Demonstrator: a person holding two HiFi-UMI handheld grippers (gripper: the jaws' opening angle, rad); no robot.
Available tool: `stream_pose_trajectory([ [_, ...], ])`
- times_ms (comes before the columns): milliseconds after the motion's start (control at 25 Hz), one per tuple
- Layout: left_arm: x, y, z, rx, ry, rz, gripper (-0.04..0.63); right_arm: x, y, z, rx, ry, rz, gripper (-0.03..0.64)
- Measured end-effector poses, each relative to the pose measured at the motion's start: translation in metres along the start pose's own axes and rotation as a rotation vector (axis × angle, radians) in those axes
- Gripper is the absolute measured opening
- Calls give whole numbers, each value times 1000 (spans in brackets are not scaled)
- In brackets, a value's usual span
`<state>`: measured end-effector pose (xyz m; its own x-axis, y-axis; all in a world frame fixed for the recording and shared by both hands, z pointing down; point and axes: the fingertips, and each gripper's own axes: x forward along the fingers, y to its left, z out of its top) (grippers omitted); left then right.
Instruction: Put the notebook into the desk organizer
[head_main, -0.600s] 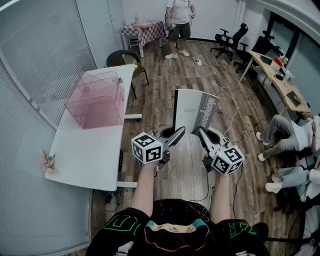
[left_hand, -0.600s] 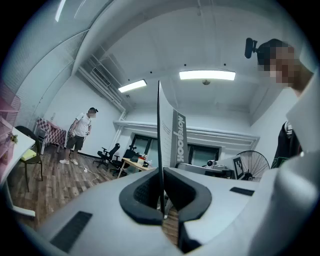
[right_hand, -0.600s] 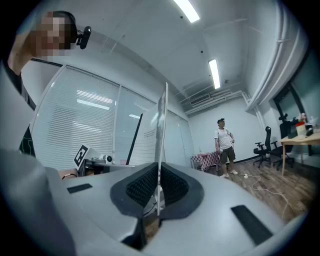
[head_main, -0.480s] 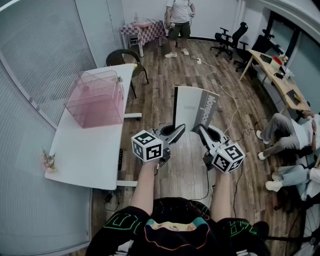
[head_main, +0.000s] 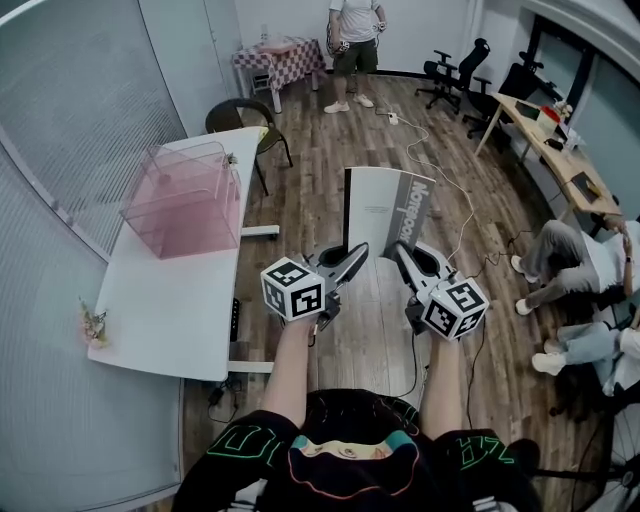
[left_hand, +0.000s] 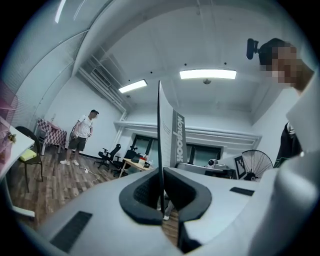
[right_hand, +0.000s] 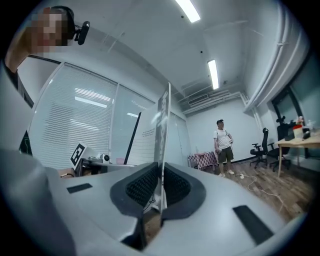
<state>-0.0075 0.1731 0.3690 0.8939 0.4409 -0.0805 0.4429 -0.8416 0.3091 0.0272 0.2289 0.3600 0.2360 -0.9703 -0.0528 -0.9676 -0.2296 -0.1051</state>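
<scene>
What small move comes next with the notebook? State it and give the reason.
Probably swing both arms left together, toward the pink desk organizer on the white desk. The left gripper and right gripper are each shut on the bottom edge of the notebook, which stands upright over the floor, well right of the organizer, so the grip looks ready for carrying.

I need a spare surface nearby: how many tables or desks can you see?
3. A white table at left, bearing the pink desk organizer; a checkered-cloth table by the far wall; a wooden desk at right. More may lie out of frame.
</scene>
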Motion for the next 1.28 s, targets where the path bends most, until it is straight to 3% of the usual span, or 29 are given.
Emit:
stream_pose_trajectory([
  [280,0,15,-9,8,26,27,6,12,-8,-16,38,0,10,15],
  [480,1,50,-8,3,18,52,6,44,-19,-27,47,-2,21,15],
  [960,76,219,16,-45,57,36,6,189,-134,-47,84,25,-41,17],
  [1280,101,340,47,-72,60,88,6,308,-190,-54,112,33,-9,18],
])
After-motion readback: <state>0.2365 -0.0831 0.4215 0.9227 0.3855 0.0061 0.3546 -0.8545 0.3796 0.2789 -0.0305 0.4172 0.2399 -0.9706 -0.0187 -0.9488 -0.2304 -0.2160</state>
